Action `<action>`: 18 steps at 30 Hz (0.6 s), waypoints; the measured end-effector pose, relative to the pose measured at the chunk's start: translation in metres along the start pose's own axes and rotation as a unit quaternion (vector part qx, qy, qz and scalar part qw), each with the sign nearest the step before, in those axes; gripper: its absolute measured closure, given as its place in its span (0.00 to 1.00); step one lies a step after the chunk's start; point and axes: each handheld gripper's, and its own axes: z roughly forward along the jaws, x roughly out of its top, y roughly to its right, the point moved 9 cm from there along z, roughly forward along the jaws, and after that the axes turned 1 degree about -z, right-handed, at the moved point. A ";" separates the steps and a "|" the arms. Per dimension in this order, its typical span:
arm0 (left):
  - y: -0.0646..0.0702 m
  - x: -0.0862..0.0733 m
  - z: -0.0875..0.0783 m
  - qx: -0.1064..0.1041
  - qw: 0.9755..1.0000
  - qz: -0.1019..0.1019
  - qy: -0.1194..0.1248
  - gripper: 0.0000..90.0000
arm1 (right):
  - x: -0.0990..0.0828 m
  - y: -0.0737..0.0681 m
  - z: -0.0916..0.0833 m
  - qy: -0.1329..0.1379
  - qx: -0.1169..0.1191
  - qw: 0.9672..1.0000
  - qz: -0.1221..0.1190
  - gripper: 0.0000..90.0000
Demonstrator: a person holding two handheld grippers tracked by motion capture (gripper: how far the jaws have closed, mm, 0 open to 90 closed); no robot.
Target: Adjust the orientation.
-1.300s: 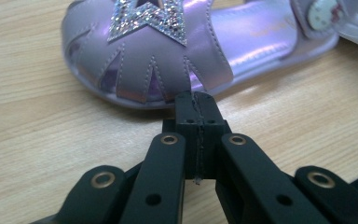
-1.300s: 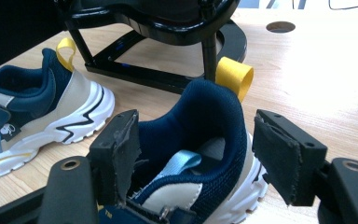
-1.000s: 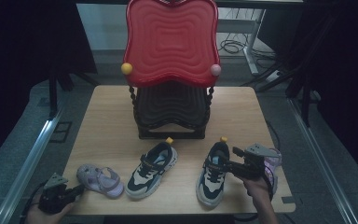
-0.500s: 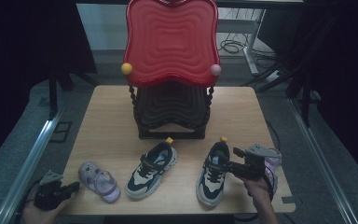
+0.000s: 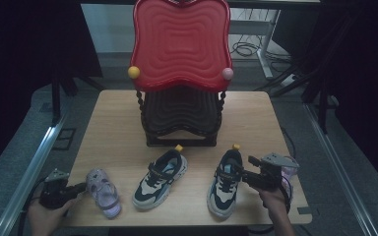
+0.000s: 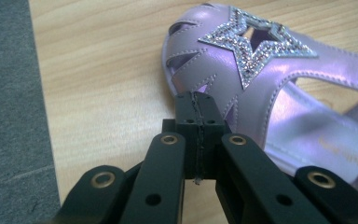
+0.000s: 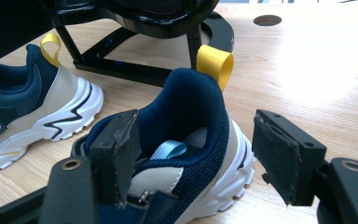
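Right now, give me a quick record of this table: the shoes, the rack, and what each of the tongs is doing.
surface: wooden table
rack: black stand under a red wavy tray, at the back
left tongs: shut, nothing held, tip at the purple sandal
right tongs: open, jaws either side of the right sneaker heel
left sneaker: lying apart, untouched
second purple sandal: partly hidden behind the right hand

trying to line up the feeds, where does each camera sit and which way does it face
High view: above the near edge, facing forward and down on the wooden table; both hands enter below.
Left gripper view: rides the left gripper, jaws shut, facing the lilac star sandal.
Right gripper view: rides the right gripper, open around the navy-and-white sneaker.
The high view shares both shoes.
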 end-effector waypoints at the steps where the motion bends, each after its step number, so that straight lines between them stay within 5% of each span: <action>1: 0.000 0.002 0.001 -0.002 1.000 0.002 -0.001 1.00 | 0.000 0.000 -0.001 0.001 0.000 1.000 0.001 0.36; 18: -0.003 0.021 0.011 -0.021 1.000 0.007 -0.005 1.00 | -0.001 0.004 0.001 0.006 -0.012 1.000 0.009 0.37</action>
